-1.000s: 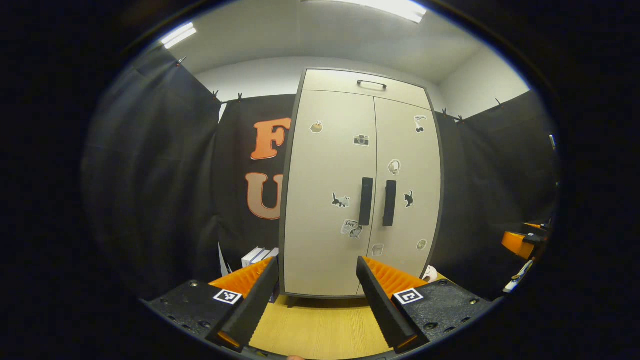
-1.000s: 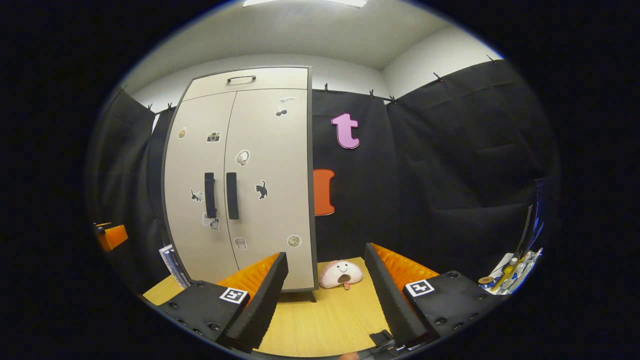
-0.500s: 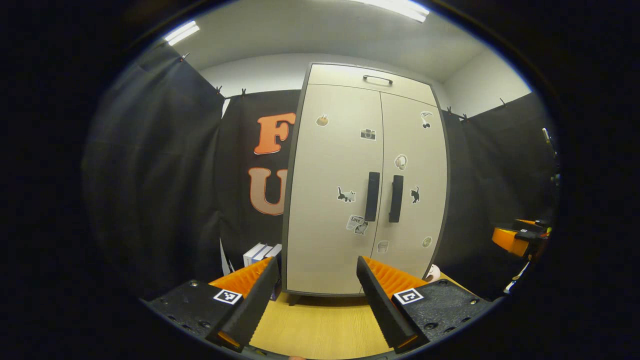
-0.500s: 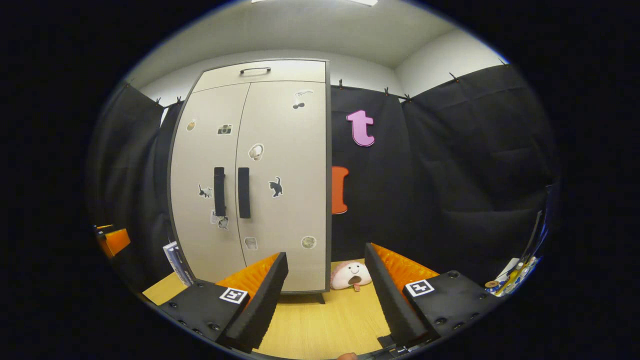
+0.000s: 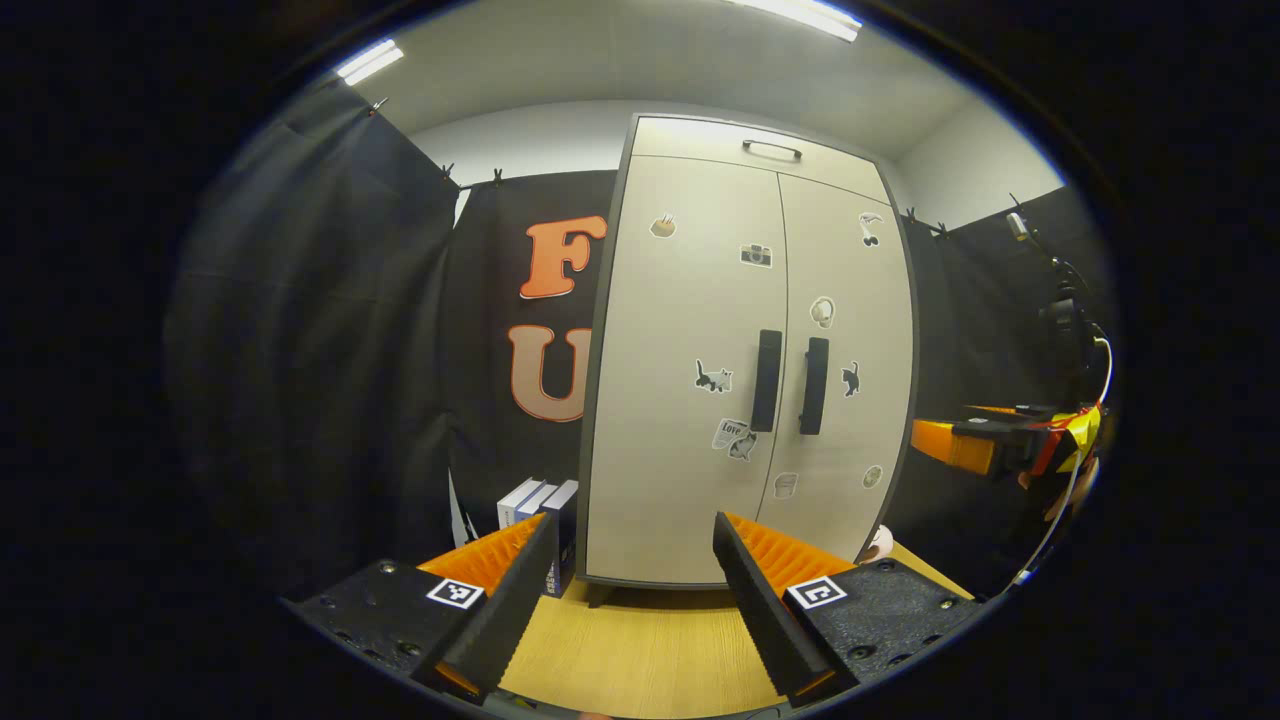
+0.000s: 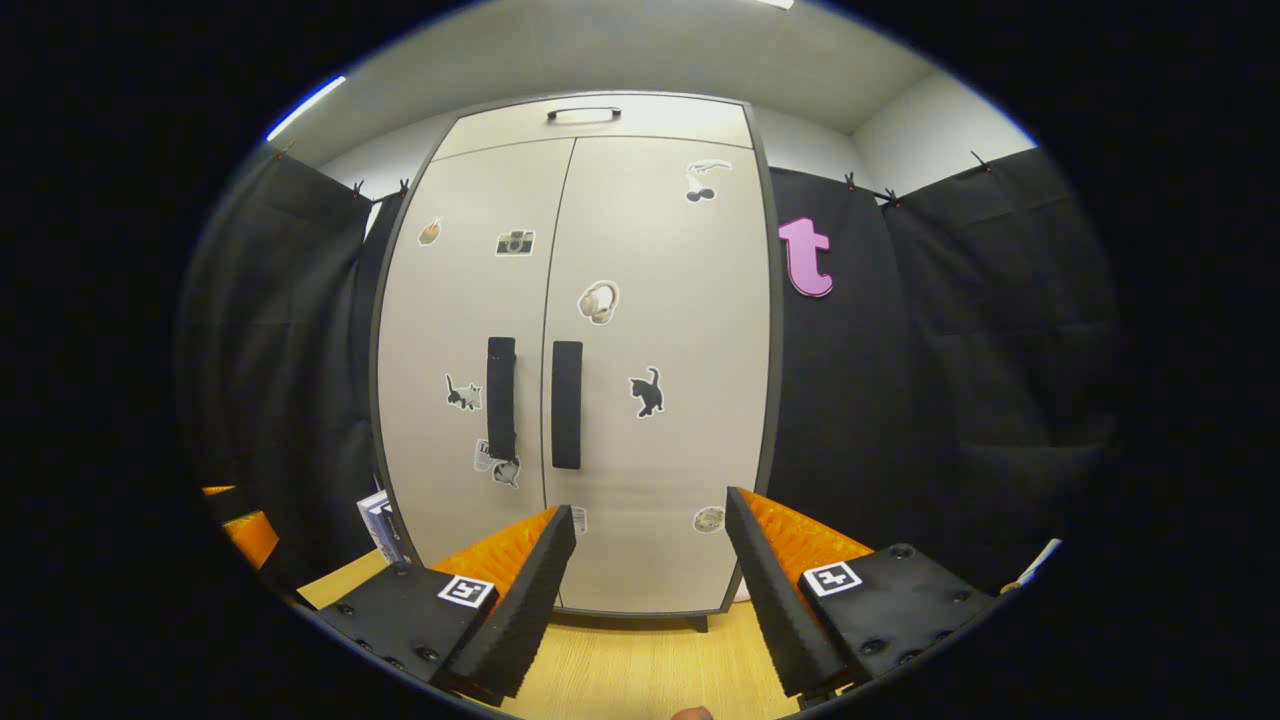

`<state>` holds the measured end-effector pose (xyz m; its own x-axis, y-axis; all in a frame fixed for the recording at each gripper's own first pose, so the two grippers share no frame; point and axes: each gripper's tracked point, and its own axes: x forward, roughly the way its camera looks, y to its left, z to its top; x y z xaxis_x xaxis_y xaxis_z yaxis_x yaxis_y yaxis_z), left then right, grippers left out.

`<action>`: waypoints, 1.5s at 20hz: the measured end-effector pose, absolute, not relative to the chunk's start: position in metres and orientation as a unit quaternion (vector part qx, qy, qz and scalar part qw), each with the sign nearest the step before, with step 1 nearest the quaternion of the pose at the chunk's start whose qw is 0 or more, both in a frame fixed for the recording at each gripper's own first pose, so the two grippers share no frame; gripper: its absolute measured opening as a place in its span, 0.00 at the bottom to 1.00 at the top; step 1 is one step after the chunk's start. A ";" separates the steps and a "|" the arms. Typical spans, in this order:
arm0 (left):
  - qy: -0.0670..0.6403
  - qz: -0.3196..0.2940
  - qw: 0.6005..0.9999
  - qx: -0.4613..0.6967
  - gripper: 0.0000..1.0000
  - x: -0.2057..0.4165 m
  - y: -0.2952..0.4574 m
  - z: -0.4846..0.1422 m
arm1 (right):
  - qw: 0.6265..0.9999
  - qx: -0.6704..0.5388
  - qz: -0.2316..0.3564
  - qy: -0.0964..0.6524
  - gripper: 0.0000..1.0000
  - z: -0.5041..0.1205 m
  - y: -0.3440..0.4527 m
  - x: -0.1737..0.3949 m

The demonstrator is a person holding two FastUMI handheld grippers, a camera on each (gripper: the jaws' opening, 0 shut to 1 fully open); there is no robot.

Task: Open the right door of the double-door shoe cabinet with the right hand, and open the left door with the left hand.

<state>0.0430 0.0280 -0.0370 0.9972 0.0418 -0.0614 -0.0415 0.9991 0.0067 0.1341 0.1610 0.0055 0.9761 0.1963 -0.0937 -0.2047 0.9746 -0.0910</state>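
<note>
the left gripper (image 5: 632,600) holds its fingers spread wide with nothing between them, low above the wooden tabletop (image 5: 640,655). the shoe cabinet (image 5: 690,330) stands at the far edge of that tabletop, at 12 o'clock from this gripper, and over the last second it has drifted slightly toward 1 o'clock in the left gripper view while its apparent scale has changed little. both doors are shut. the left door handle (image 5: 767,380) and the right door handle (image 5: 813,385) sit side by side at the centre seam, well apart from these fingers. some boxes (image 5: 540,505) stand just beside the cabinet's lower corner at 10 o'clock.

at 3 o'clock in the left gripper view, the right gripper (image 5: 975,445) has come further into the picture, at about handle height.

in the right gripper view, the cabinet has moved from 10 o'clock to 12 o'clock and now looms larger, so this gripper has advanced and swung to face the doors. the right gripper's fingers are spread and empty. the right door handle (image 6: 567,404) lies at 11 o'clock, near but not yet between them.

judgement: this is the approach phase for the right door; no door has started to open. the left gripper appears to be waiting its turn.
</note>
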 end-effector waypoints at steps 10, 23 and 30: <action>0.038 0.056 0.998 0.002 0.95 0.054 0.066 -0.045 | 0.991 -0.041 0.119 0.036 0.97 0.029 0.236 0.217; 0.040 0.083 0.996 0.006 0.92 0.059 0.084 -0.050 | 0.991 -0.004 0.115 0.065 0.72 0.012 0.261 0.283; 0.034 0.087 0.996 -0.002 0.95 0.051 0.078 -0.046 | 0.991 0.001 0.108 0.080 0.42 0.006 0.263 0.290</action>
